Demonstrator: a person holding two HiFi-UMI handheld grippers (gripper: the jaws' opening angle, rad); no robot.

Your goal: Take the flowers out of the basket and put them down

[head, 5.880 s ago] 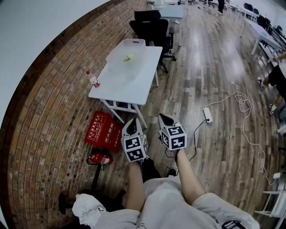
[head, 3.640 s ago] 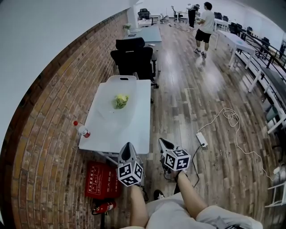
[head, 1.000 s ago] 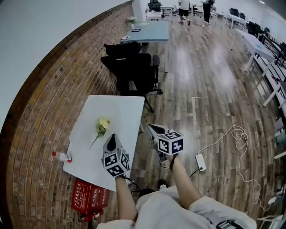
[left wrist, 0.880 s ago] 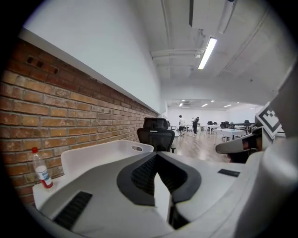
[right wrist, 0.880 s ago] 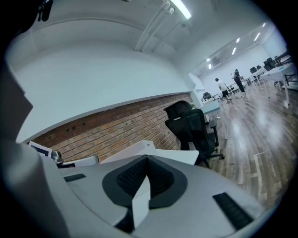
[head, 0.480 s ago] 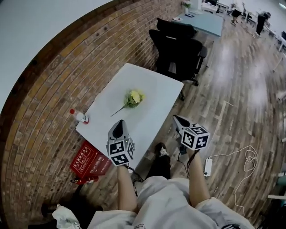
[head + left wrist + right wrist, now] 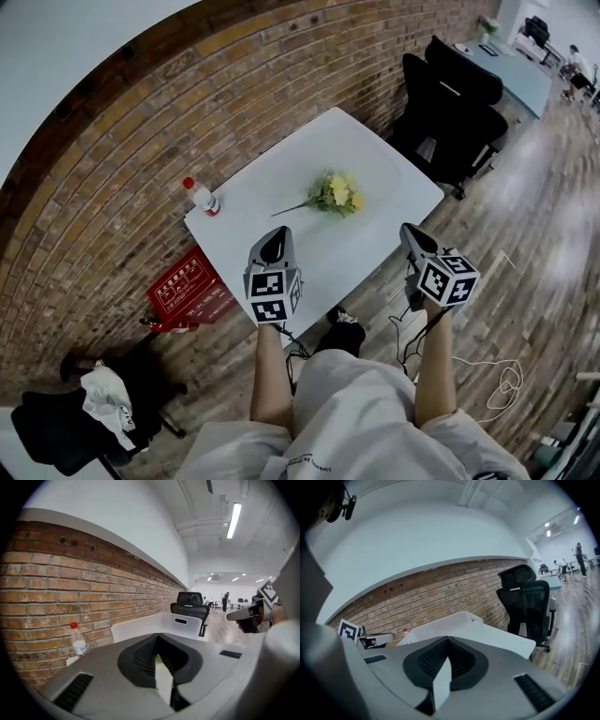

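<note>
A bunch of yellow flowers (image 7: 336, 194) with green leaves and a long stem lies on the white table (image 7: 281, 178), out in the open on its top. In the left gripper view a white basket (image 7: 180, 620) with a handle slot stands at the table's far end. My left gripper (image 7: 275, 234) hovers over the near part of the table, short of the flowers, shut and holding nothing. My right gripper (image 7: 407, 229) is beside the table's right edge, also shut and holding nothing. A sliver of green shows just past the left gripper (image 7: 161, 667) tips.
A water bottle (image 7: 201, 197) with a red cap stands at the table's left corner by the brick wall (image 7: 141, 122). Black office chairs (image 7: 459, 103) stand behind the table's right end. A red box (image 7: 187, 291) lies on the floor under the table, and a cable (image 7: 506, 380) at the right.
The person has come up to the table and turned toward the wall. Both grippers have swung with them, so the left one is now over the table's near part. Both stay shut.
</note>
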